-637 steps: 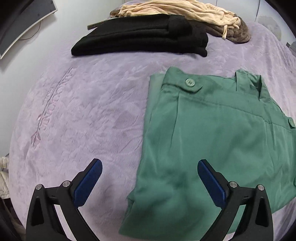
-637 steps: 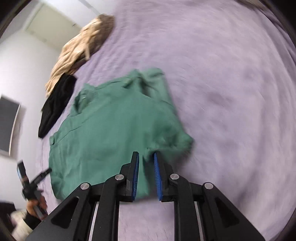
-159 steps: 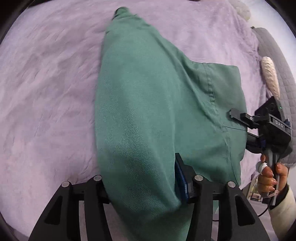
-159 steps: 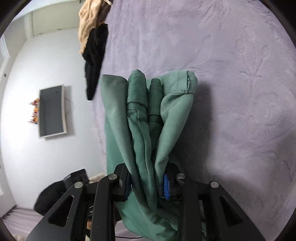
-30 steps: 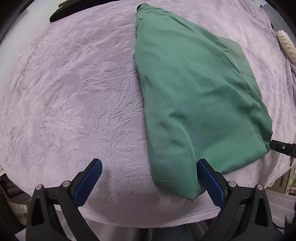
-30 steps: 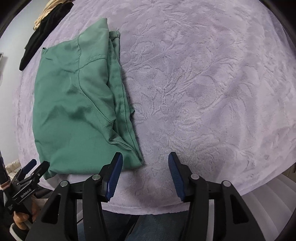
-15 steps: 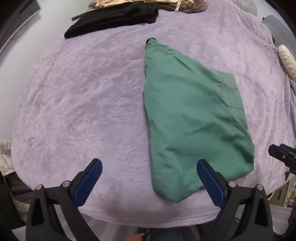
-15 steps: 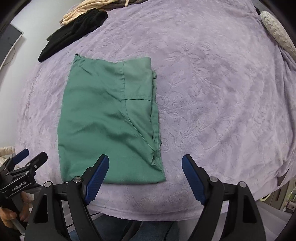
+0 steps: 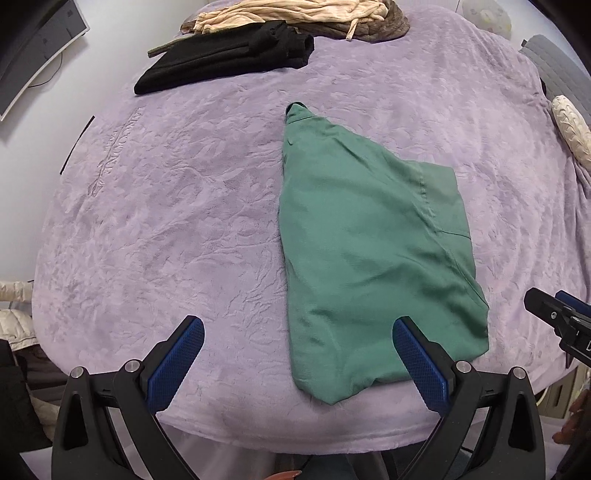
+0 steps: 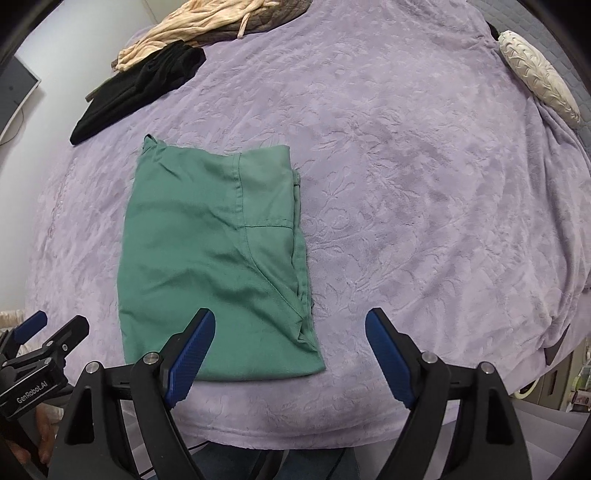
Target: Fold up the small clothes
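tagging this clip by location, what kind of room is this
Most likely a bedroom: the green garment lies folded on a bed under a purple plush blanket, a pile of other clothes at its far edge, a cream pillow to one side.

Folded garment flat on the blanket, near its front edge. Behind it, to the left, a folded dark garment; behind that, a heap of clothes. Pillow at far right.

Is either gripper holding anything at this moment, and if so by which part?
Nothing is held. The left gripper stands open and empty; the right gripper is opening, nothing between its fingers. The green garment lies folded on the purple blanket.
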The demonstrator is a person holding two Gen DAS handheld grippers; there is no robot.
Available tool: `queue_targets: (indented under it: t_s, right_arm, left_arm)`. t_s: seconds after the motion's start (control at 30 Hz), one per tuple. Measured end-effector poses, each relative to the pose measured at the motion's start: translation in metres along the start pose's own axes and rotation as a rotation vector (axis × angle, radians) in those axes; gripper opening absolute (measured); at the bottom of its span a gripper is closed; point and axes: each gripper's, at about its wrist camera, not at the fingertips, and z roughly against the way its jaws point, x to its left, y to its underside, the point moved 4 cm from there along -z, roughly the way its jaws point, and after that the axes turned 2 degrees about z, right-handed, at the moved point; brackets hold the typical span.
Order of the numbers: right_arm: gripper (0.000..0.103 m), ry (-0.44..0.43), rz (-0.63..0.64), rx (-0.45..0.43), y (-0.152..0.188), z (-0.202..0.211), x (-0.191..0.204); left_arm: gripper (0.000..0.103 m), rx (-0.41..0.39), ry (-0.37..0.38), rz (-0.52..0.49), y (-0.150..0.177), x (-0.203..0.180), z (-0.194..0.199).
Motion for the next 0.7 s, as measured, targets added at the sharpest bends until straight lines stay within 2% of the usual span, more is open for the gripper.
queue_targets:
  t_s: [0.03, 0.7]
  right_arm:
    - [0.103, -0.002, -0.002, -0.001, 0.000, 0.001, -0.001]
    - [0.103, 0.021, 0.019, -0.032, -0.006, -0.003, 0.020]
  left_arm:
    - [0.102, 0.000, 0.001, -0.001, 0.000, -0.001, 0.000]
    - [0.102, 0.011, 0.002, -0.014, 0.002, -0.010, 0.002]
